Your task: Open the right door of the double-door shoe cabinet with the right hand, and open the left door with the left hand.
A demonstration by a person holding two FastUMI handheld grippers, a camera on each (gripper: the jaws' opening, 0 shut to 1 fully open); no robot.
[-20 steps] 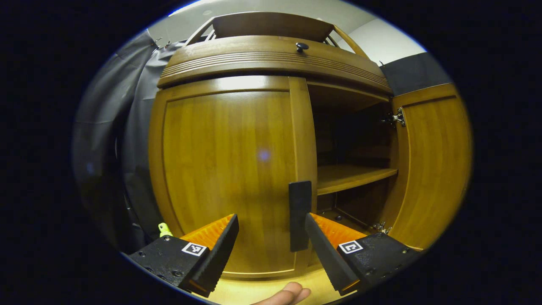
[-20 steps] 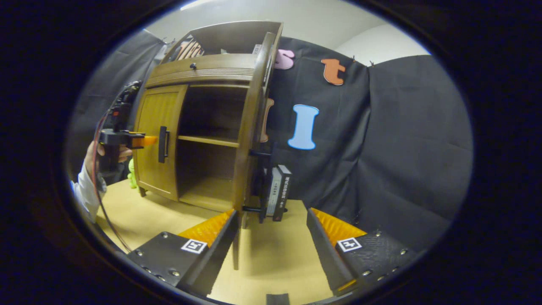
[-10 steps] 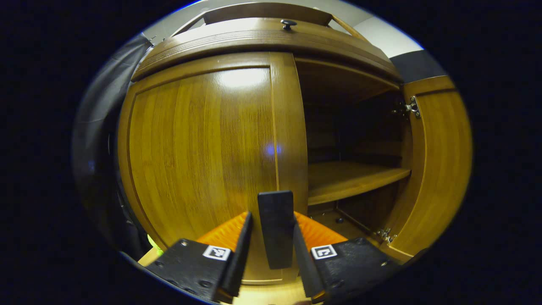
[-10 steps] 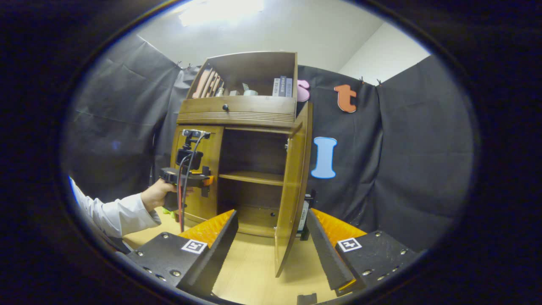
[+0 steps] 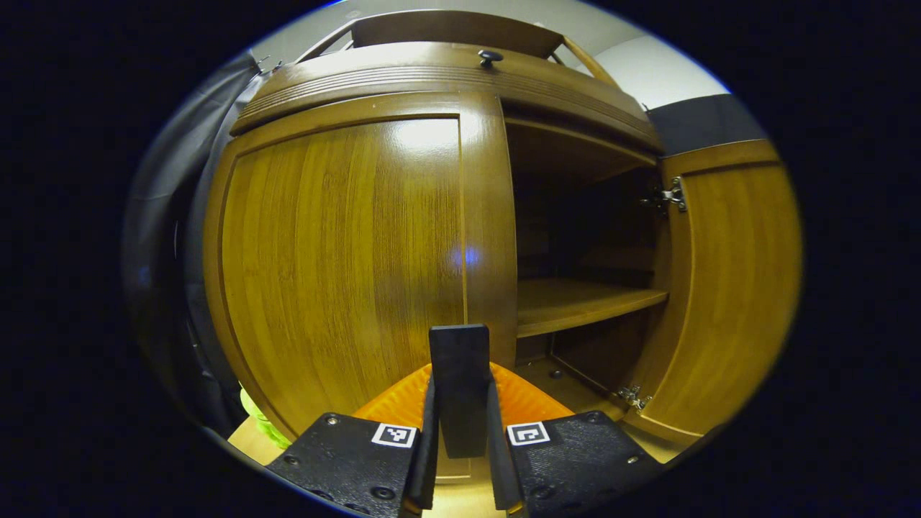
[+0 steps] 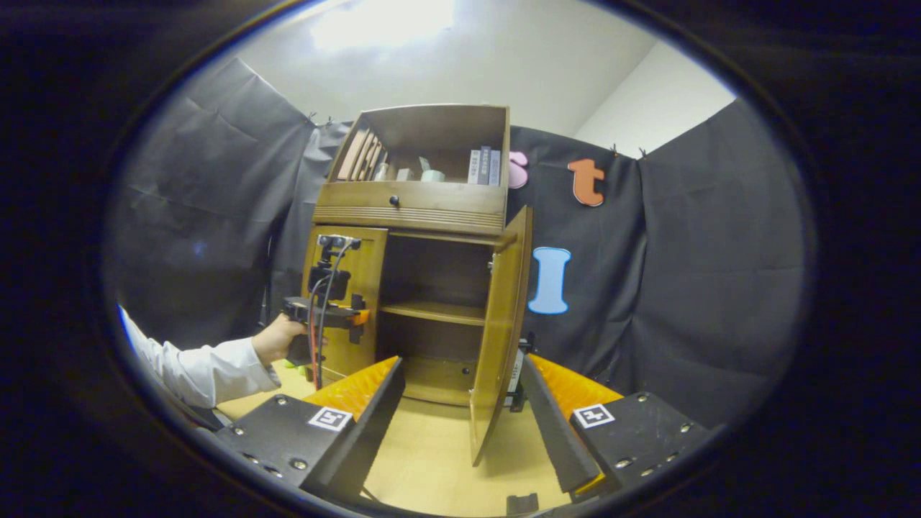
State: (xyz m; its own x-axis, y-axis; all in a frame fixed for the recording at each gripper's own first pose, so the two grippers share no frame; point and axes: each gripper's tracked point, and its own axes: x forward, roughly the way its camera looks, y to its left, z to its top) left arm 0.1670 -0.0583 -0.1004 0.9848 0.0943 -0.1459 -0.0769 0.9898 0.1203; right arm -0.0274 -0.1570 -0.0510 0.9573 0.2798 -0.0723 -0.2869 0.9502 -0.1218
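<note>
Two doors belong to the shoe cabinet, a brown piece of glossy wood with vertical grain and a ribbed drawer front carrying a small round knob. Its right door stands swung wide, showing a flat inner shelf and metal hinges. Its left door is flush in the frame, a smooth panel inside a plain border. Near the inner edge of that door hangs a dark, flat, rectangular handle, and the left hand-held gripper pinches it – both ridged fingers press on its sides. In the right gripper view a hand with a white sleeve holds this tool at the left door. The right hand-held gripper is spread wide and holds nothing – it hangs over the pale wooden worktop, apart from the lower edge of the open door.
</note>
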